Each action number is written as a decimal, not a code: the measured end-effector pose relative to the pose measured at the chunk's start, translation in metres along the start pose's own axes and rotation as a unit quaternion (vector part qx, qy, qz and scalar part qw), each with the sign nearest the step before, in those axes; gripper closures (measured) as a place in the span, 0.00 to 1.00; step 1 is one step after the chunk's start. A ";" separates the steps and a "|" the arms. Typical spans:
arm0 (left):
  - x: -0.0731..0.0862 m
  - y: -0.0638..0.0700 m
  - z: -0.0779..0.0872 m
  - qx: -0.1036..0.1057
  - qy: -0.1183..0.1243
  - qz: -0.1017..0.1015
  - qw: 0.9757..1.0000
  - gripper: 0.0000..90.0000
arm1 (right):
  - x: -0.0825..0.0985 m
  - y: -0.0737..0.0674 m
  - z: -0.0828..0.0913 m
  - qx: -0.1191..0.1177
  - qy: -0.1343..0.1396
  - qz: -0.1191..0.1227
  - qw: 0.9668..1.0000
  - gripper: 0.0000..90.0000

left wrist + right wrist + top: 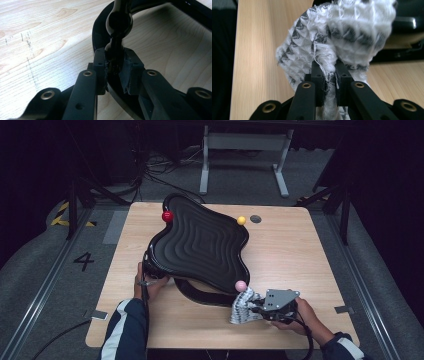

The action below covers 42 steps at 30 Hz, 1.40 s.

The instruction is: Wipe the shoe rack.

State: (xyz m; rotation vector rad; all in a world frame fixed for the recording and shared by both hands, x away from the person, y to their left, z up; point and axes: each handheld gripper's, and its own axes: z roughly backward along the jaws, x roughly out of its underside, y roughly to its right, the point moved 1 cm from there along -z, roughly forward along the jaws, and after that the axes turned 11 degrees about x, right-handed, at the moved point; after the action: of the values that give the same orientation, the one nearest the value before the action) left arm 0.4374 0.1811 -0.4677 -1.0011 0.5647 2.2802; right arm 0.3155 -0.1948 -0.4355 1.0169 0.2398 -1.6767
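A wavy black tray [200, 242] with ridged rings stands tilted on the wooden table [285, 250], propped over a black base [200, 295]. Red [167, 216], yellow [241, 220] and pink [240, 285] balls sit at its corners. My left gripper [149, 270] is shut on the tray's black rim [115, 53] at its near left corner. My right gripper [256, 307] is shut on a white and grey patterned cloth [337, 35], which bunches beside the pink ball at the tray's near right corner.
A dark round spot [255, 218] marks the table behind the yellow ball. Beyond the table stand a grey frame [245, 150] and loose cables [155, 170] on the floor. Bare wood lies to the right of the tray.
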 end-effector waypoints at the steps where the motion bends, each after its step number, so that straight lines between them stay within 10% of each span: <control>1: 0.001 0.000 0.001 -0.001 0.002 -0.002 1.000 0.83 | -0.002 -0.004 -0.003 0.006 0.004 0.000 1.000 0.89; 12: 0.010 0.004 0.007 0.007 0.003 -0.009 1.000 0.84 | 0.010 -0.008 -0.044 0.081 -0.062 0.017 0.995 0.90; 21: 0.020 0.008 0.013 0.036 0.005 -0.011 0.999 0.90 | 0.011 0.006 -0.032 0.121 -0.015 -0.004 0.993 0.90; 36: -0.006 -0.003 -0.002 0.059 0.058 0.031 0.996 0.48 | 0.024 0.019 -0.029 0.143 -0.031 -0.031 0.989 0.90; 42: -0.013 0.008 -0.004 0.056 0.045 -0.024 0.997 0.75 | 0.025 0.027 -0.029 0.154 -0.026 -0.049 0.987 0.90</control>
State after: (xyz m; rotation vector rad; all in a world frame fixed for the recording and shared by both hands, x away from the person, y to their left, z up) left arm 0.4416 0.1684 -0.4588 -1.0554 0.6906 2.1438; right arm 0.3529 -0.2046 -0.4622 1.2019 -0.0060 -1.8647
